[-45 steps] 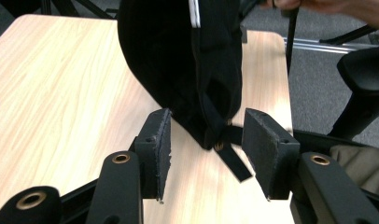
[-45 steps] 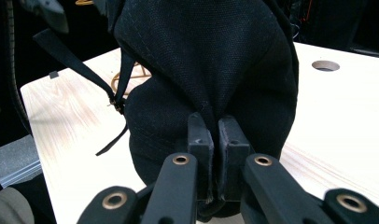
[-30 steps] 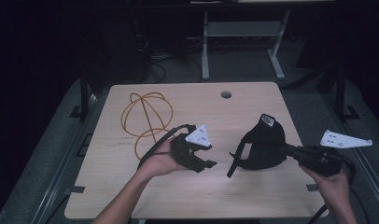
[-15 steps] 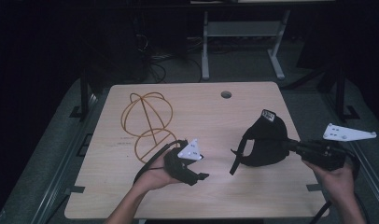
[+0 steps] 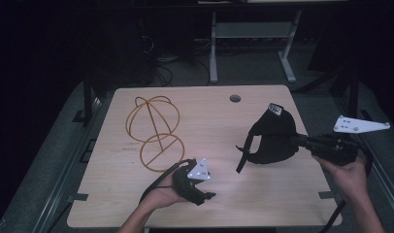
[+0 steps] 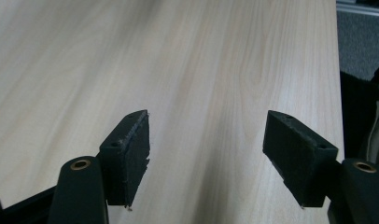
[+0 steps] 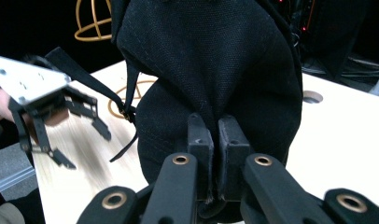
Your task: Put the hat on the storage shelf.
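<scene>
We hold the black cap [image 5: 272, 138] pinched in the right gripper [image 7: 214, 140] at frame right; the left gripper [image 6: 206, 154] — jaws wide, empty — likely takes its strap [image 5: 243, 155] next.

Light wood-grain table [image 5: 205, 116] at centre frame, with a round cable hole [image 5: 235, 98] near its far edge. Grey carpeted floor [image 5: 49, 165] surrounds it. Upper centre: a pale metal stand [image 5: 248, 43] with splayed feet. Upper left: loose dark cables [image 5: 161, 63] on the floor. The room beyond is dark; light falls mainly on the tabletop.
</scene>
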Demonstrator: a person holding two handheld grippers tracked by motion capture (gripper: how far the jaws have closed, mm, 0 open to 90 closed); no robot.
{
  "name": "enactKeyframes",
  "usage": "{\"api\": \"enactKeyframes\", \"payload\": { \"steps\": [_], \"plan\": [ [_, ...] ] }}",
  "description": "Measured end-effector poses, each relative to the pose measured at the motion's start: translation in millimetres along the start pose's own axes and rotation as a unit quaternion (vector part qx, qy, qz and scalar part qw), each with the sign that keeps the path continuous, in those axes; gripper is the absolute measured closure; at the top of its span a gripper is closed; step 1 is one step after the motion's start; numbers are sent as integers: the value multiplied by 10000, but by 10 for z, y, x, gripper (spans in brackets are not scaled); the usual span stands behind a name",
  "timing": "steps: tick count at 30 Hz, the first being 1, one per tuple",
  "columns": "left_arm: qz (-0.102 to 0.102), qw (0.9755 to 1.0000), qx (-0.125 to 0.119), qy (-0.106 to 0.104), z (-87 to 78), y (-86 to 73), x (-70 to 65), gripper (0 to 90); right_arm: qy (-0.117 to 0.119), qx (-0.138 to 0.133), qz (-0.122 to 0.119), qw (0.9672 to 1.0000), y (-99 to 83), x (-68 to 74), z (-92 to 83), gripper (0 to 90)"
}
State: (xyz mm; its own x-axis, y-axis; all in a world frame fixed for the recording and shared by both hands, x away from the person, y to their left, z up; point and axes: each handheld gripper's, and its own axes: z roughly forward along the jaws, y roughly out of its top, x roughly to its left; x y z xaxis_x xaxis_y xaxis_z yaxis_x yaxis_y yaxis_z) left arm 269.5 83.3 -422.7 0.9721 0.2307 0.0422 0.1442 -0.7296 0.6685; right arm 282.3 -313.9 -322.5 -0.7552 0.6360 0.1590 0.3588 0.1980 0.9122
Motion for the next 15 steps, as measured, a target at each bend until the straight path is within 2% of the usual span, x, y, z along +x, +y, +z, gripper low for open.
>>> {"api": "enactKeyframes", "payload": {
  "steps": [6, 9, 15],
  "plan": [
    [79, 9999, 53, 45, 27, 0, -21, 294, 64, -37, -73, 9999, 126, 4, 65, 858],
    [38, 10000, 3, 38, 43, 6, -26, 294, 77, -39, -101, 9999, 190, 10, 83, 858],
    [117, 9999, 127, 8, 69, 9, -33, 293, 139, -116, -196, 9996, 331, 56, 135, 858]
  ]
}}
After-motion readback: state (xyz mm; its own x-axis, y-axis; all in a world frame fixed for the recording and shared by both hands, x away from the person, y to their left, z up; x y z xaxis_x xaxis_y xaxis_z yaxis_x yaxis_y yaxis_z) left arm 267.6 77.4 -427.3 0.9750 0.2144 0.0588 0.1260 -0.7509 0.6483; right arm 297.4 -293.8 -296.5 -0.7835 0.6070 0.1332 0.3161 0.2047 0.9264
